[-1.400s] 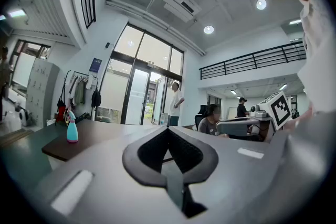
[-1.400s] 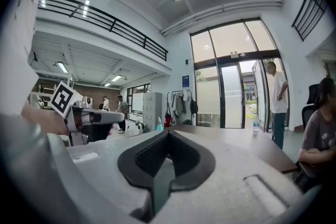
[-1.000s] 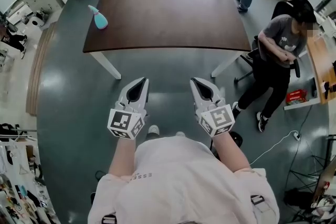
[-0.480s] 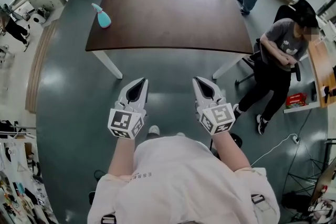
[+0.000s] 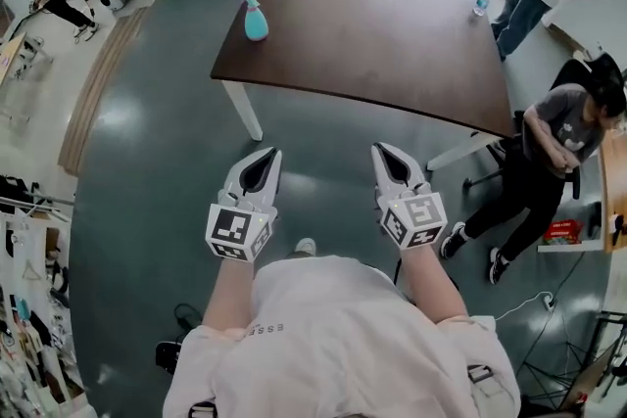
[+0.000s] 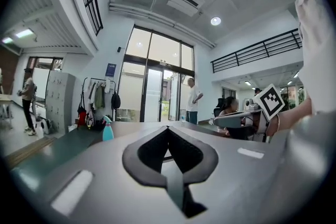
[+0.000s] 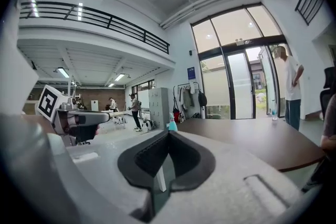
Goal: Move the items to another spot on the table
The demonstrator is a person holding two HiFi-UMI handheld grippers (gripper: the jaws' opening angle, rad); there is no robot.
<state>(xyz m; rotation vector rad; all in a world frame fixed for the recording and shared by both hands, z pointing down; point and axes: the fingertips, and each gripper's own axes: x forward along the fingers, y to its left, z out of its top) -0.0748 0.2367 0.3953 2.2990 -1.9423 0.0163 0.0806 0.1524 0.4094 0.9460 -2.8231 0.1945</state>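
Two items on the table [image 5: 392,34]: a teal spray bottle [image 5: 255,16] near its left corner, upper left of centre in the head view, and a water bottle [image 5: 480,5] at its edge at upper right.

Left gripper [image 5: 265,153] and right gripper [image 5: 381,149]: both have their jaws together with nothing between them. They are held side by side low in the frame, over bare floor and well short of the table.

Change over the last second: the whole table has slid rightward in the head view and now sits skewed. The spray bottle has gone from the far upper left toward upper centre. Neither bottle has shifted on the tabletop, so I read this as the head turning or the person stepping, not handling. Grippers hold the same spot in the frame and have stayed closed.

Meaning for the task: no move has begun and both items are untouched. Judgement: this is the approach phase. The spray bottle now lies almost straight ahead of the left gripper, the likelier first pick. Jaws must open before any reach.
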